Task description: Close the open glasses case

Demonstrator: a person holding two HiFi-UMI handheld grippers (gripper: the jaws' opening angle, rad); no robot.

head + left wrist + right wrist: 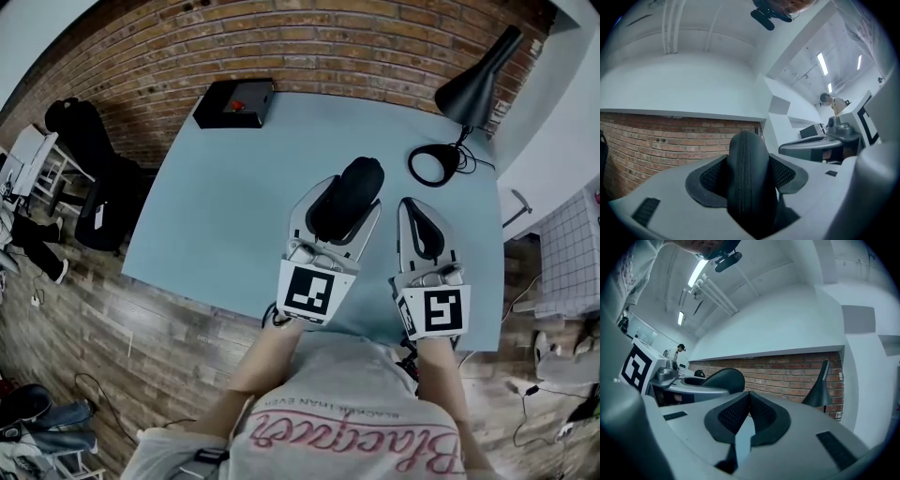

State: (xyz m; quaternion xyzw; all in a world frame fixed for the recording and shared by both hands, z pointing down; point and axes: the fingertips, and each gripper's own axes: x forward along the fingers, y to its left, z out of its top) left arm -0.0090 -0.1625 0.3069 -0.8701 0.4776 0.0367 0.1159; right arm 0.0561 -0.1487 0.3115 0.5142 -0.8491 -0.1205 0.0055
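Note:
A black zip-up glasses case (349, 192) is held above the light blue table (225, 206), and my left gripper (342, 214) is shut on it. In the left gripper view the case (748, 173) stands between the two pads with its zip line facing the camera and its halves together. My right gripper (418, 214) hangs just to the right of the case, apart from it. Its pads meet at the tips (749, 397) with nothing between them. From the right gripper view the case (723, 379) shows at the left, inside the other gripper.
A black desk lamp (473, 89) with a round base (433, 165) stands at the table's far right corner. A black box (234, 103) with a red button sits at the far left edge. Brick wall behind; a dark chair with bags (94, 178) stands left of the table.

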